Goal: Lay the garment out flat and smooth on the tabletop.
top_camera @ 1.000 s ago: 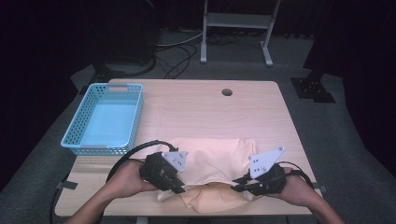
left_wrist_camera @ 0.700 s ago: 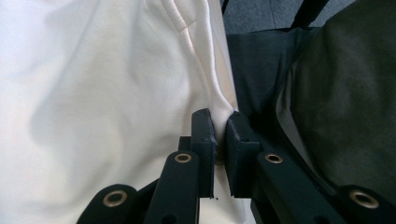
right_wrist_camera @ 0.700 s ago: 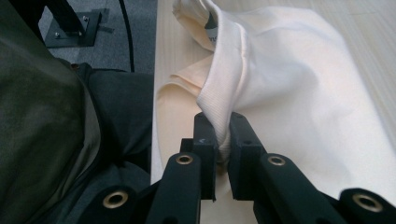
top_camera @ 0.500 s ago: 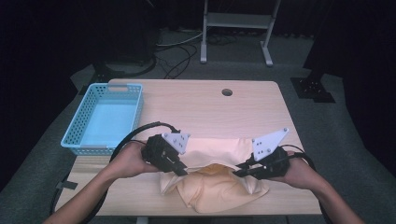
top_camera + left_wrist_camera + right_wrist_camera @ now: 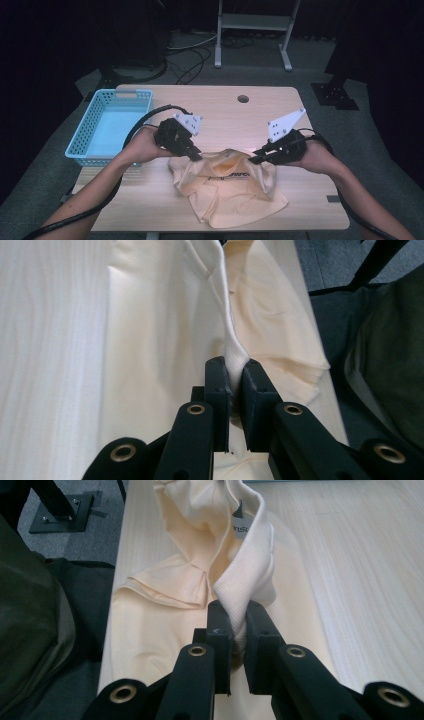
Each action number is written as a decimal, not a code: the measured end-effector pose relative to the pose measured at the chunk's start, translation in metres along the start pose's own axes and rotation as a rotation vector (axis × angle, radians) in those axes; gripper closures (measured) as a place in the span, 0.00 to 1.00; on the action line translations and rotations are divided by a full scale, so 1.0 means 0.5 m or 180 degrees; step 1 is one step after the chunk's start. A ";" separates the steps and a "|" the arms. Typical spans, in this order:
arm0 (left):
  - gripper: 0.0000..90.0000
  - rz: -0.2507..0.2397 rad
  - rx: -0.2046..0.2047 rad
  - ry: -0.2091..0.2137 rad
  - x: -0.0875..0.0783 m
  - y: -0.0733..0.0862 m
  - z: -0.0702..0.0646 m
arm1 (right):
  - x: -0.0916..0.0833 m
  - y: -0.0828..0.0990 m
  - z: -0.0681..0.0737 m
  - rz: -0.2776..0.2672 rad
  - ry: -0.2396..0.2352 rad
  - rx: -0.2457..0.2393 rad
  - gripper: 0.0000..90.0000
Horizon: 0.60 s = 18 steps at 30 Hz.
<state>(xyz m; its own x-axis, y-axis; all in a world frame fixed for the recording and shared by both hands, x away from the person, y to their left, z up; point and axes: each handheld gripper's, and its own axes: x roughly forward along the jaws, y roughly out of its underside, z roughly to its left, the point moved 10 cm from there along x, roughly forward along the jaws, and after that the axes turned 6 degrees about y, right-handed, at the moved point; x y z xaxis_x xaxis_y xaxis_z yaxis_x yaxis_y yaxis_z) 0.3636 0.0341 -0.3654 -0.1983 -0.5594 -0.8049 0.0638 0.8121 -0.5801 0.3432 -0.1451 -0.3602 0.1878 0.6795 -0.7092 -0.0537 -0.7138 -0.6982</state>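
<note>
On the near half of the worktop (image 5: 220,107) lies a pale yellow T-shirt (image 5: 230,192), crumpled, its near part resting on the wood and its far edge lifted between two hands. At the left, the left tongs (image 5: 196,155) are clamped tight on a fold of the shirt's ribbed collar, the cloth pinched between the black jaws. At the right, the right tongs (image 5: 253,159) are likewise closed on the ribbed collar beside a small label. Dark print shows on the shirt's chest. Far left on the worktop stands a light blue basket (image 5: 82,145).
</note>
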 end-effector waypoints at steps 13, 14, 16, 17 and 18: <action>0.69 -0.0377 -0.1364 -0.2009 -0.136 -0.022 0.395 | 0.004 -0.063 -0.362 0.0395 0.1304 0.0324 0.81; 0.67 -0.0543 -0.1512 -0.2012 -0.144 -0.029 0.409 | -0.003 -0.071 -0.410 0.0450 0.1729 0.0419 0.78; 0.66 -0.0772 -0.1508 -0.1869 -0.141 -0.044 0.409 | -0.008 -0.085 -0.440 0.0365 0.1889 0.0605 0.78; 0.65 -0.0711 -0.1489 -0.1840 -0.132 -0.043 0.405 | -0.006 -0.090 -0.437 0.0325 0.1891 0.0627 0.78; 0.64 -0.0649 -0.1431 -0.1823 -0.122 -0.041 0.398 | 0.001 -0.089 -0.428 0.0299 0.1805 0.0634 0.76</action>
<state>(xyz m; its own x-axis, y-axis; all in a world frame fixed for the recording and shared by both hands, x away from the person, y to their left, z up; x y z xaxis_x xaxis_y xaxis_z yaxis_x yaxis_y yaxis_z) 0.5688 0.0187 -0.3295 0.3837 -0.6051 -0.6976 -0.3493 0.6041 -0.7162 0.5556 -0.1491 -0.3087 0.6636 0.3802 -0.6443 -0.2674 -0.6838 -0.6789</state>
